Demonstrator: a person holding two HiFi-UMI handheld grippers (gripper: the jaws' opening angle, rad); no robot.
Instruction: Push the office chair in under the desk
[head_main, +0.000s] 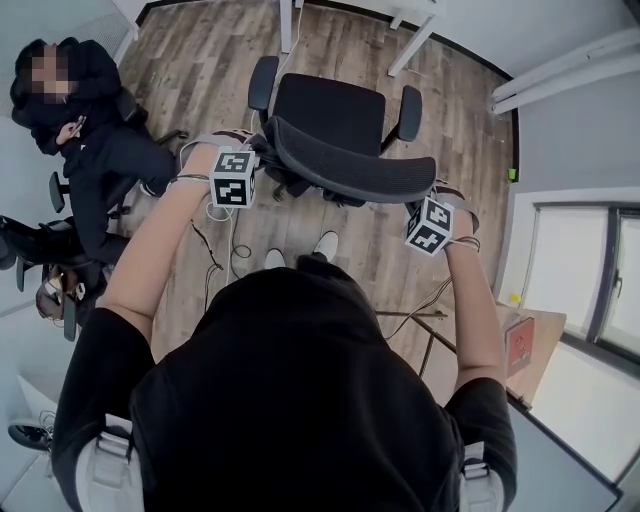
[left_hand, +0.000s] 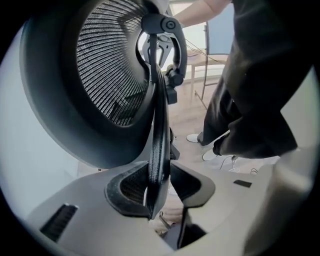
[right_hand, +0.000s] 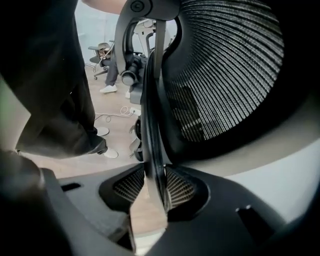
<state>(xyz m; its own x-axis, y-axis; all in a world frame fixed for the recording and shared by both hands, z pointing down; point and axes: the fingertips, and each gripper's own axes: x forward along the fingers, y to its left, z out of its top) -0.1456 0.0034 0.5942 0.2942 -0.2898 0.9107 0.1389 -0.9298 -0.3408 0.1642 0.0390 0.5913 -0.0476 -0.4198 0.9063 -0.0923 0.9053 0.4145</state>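
Observation:
The black office chair (head_main: 330, 110) stands on the wood floor, its seat pointing toward the white desk legs (head_main: 286, 25) at the top of the head view. Its mesh backrest (head_main: 350, 165) curves toward me. My left gripper (head_main: 266, 155) grips the backrest's left end and my right gripper (head_main: 426, 192) its right end. In the left gripper view the backrest's thin rim (left_hand: 159, 125) runs between the ribbed pads of the left gripper (left_hand: 159, 187), which press on it. In the right gripper view the right gripper (right_hand: 154, 187) clamps the rim (right_hand: 152, 125) the same way.
A person in black (head_main: 90, 140) sits on another chair at the left. Cables (head_main: 215, 250) trail over the floor beside my feet. A wooden tabletop with a red box (head_main: 520, 345) and a window lie to the right. A slanted white desk leg (head_main: 415, 40) stands beyond the chair.

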